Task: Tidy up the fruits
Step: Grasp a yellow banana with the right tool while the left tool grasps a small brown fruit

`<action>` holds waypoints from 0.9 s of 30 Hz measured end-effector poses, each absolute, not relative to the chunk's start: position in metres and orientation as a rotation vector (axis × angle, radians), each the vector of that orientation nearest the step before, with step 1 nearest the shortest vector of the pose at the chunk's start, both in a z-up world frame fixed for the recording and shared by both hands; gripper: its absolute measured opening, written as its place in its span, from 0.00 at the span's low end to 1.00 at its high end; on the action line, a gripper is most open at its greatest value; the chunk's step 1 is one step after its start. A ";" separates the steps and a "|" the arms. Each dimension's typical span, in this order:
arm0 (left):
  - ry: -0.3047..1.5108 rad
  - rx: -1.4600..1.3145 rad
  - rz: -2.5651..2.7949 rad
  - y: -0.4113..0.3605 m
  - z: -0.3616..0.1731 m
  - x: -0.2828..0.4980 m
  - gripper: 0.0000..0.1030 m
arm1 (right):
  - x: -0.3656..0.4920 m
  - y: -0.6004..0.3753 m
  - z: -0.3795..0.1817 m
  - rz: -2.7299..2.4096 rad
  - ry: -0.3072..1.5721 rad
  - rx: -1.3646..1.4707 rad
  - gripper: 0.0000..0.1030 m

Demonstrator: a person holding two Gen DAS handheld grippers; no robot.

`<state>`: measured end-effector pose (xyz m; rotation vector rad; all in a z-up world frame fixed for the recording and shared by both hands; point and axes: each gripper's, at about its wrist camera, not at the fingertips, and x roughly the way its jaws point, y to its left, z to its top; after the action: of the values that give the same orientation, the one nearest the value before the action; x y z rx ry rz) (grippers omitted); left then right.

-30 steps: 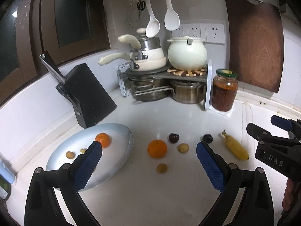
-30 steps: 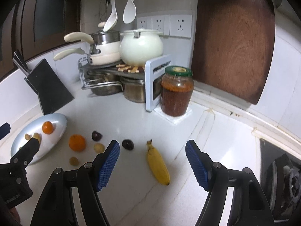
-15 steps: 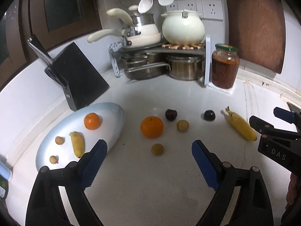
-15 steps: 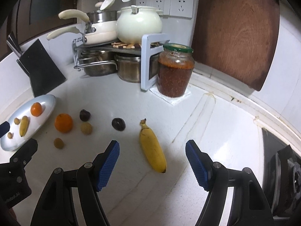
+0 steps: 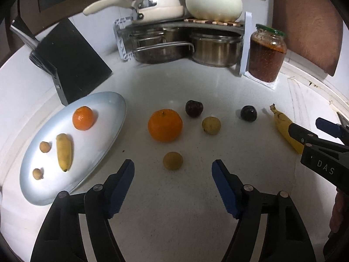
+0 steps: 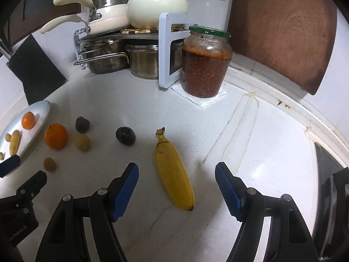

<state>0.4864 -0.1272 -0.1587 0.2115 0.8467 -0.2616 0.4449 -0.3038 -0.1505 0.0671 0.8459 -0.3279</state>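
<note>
Left wrist view: the left tool [image 5: 173,174] gapes wide over the bench [image 5: 174,218] behind a longan [image 5: 173,160], while the right tool [image 6: 176,176], equally wide, straddles the banana [image 6: 174,172].

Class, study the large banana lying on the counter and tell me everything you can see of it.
The large banana is yellow, unpeeled and gently curved, with dark flecks near its brown, frayed stem and a small dark tip at the other end. It lies flat on the white speckled counter, stem pointing toward the jar and tip toward the camera, right of a dark round fruit. It sits between the fingers of the open right claw, which do not touch it. Only the counter touches it.
</note>
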 end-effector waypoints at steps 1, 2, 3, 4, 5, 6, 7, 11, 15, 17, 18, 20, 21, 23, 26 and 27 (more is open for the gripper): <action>0.852 0.212 -0.262 -0.128 -0.160 0.489 0.68 | 0.447 -0.304 -0.152 -0.329 0.849 0.068 0.71; 0.858 0.210 -0.261 -0.128 -0.161 0.491 0.67 | 0.450 -0.305 -0.154 -0.329 0.854 0.071 0.71; 0.864 0.208 -0.262 -0.128 -0.163 0.494 0.65 | 0.452 -0.307 -0.156 -0.328 0.859 0.077 0.71; 0.869 0.205 -0.262 -0.129 -0.164 0.496 0.64 | 0.453 -0.308 -0.157 -0.327 0.861 0.081 0.71; 0.873 0.204 -0.260 -0.129 -0.166 0.499 0.63 | 0.455 -0.309 -0.159 -0.329 0.864 0.082 0.71; 0.879 0.204 -0.260 -0.130 -0.167 0.501 0.62 | 0.457 -0.309 -0.160 -0.330 0.867 0.082 0.71; 0.882 0.204 -0.261 -0.130 -0.169 0.502 0.61 | 0.458 -0.309 -0.161 -0.329 0.869 0.081 0.71; 0.900 0.204 -0.259 -0.132 -0.174 0.510 0.54 | 0.464 -0.310 -0.166 -0.321 0.883 0.087 0.68; 0.912 0.212 -0.260 -0.134 -0.178 0.515 0.47 | 0.467 -0.311 -0.171 -0.312 0.902 0.089 0.62; 0.915 0.216 -0.259 -0.135 -0.180 0.517 0.43 | 0.467 -0.312 -0.173 -0.306 0.911 0.095 0.58; 0.918 0.217 -0.260 -0.136 -0.181 0.519 0.41 | 0.468 -0.312 -0.174 -0.305 0.916 0.094 0.53; 0.927 0.216 -0.263 -0.138 -0.183 0.521 0.35 | 0.469 -0.312 -0.177 -0.303 0.929 0.096 0.47; 0.933 0.215 -0.265 -0.138 -0.184 0.522 0.33 | 0.469 -0.312 -0.177 -0.301 0.933 0.098 0.43; 0.947 0.208 -0.267 -0.138 -0.186 0.524 0.29 | 0.470 -0.312 -0.180 -0.296 0.945 0.097 0.38; 0.950 0.193 -0.273 -0.138 -0.186 0.525 0.27 | 0.471 -0.311 -0.180 -0.295 0.948 0.091 0.35; 0.949 0.194 -0.273 -0.138 -0.186 0.525 0.25 | 0.471 -0.310 -0.180 -0.296 0.947 0.089 0.34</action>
<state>0.5249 -0.1378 -0.1860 0.1936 0.9493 -0.2734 0.4706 -0.3102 -0.1798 0.0892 0.9473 -0.2959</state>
